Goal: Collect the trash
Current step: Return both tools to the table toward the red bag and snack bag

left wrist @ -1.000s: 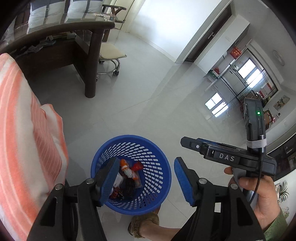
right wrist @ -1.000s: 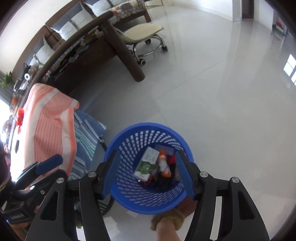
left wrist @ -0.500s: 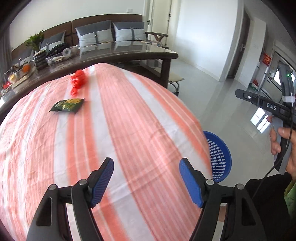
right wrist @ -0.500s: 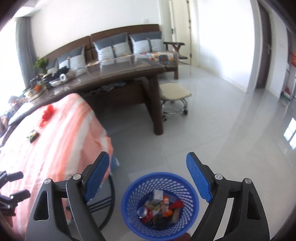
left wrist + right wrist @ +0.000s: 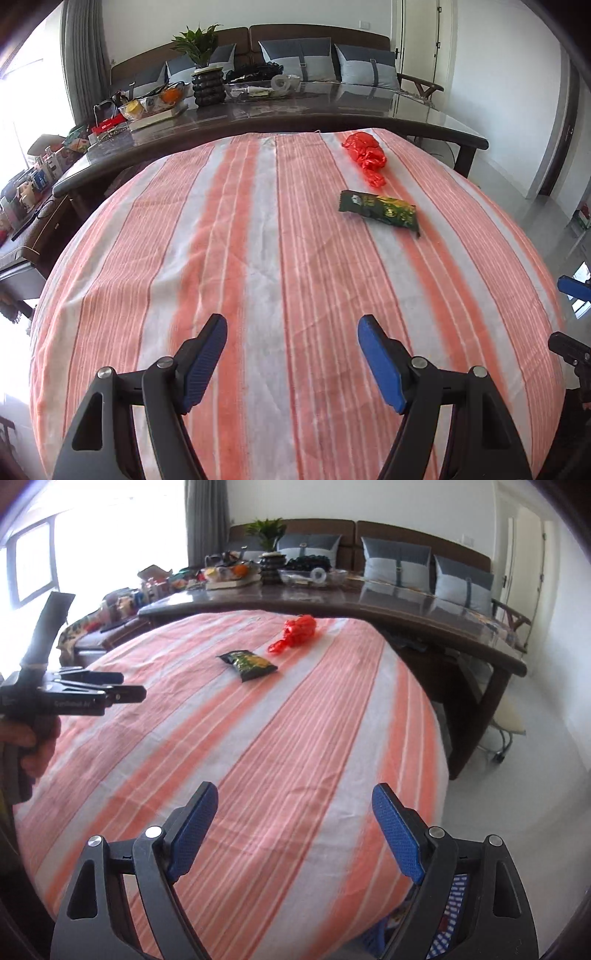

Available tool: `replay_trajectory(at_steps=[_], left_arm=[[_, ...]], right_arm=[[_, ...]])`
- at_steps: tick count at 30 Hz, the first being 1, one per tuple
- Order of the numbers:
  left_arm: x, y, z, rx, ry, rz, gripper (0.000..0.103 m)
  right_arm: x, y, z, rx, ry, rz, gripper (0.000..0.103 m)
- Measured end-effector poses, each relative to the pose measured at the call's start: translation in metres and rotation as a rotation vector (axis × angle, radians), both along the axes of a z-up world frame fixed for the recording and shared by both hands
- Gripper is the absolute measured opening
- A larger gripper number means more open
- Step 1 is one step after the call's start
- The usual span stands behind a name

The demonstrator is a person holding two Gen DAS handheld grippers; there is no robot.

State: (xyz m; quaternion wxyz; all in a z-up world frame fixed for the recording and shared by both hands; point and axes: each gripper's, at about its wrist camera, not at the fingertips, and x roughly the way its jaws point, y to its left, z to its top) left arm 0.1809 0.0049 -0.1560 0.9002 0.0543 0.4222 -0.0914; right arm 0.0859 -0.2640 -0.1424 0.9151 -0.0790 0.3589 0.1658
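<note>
A green snack packet lies flat on the orange-and-white striped tablecloth. Behind it sits a crumpled red wrapper. My left gripper hovers open over the near part of the cloth, well short of both, with nothing between its blue pads. My right gripper is open and empty too, over the table's near right side. The left gripper also shows from the side at the right wrist view's left edge. A sliver of the blue bin peeks out behind the right finger.
A long dark desk stands beyond the table, crowded with a potted plant, a fruit bowl and clutter. A sofa with grey cushions lines the wall. A stool and white floor lie to the right.
Both grippers swung up and away from the blue bin on the floor to face the striped table. Their jaws stand wider than a second ago. The packet and wrapper came into view.
</note>
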Motion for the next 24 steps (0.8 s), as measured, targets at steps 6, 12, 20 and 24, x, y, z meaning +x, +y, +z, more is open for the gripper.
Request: replay_trajectory(at_steps=[6, 12, 20, 24], left_arm=[[0.017, 0.027, -0.018, -0.039, 0.046, -0.014, 0.076], [0.015, 0.024, -0.019, -0.022, 0.042, -0.026, 0.080], [0.015, 0.026, -0.019, -0.033, 0.045, -0.022, 0.081], [0.015, 0.026, -0.019, -0.033, 0.046, -0.022, 0.081]], right_arm=[[0.037, 0.032, -0.010, -0.026, 0.074, 0.119, 0.091], [0.114, 0.053, -0.021, -0.050, 0.188, 0.147, 0.091], [0.180, 0.113, -0.016, -0.088, 0.214, 0.330, 0.090], [0.191, 0.127, -0.025, -0.083, 0.275, 0.347, 0.068]])
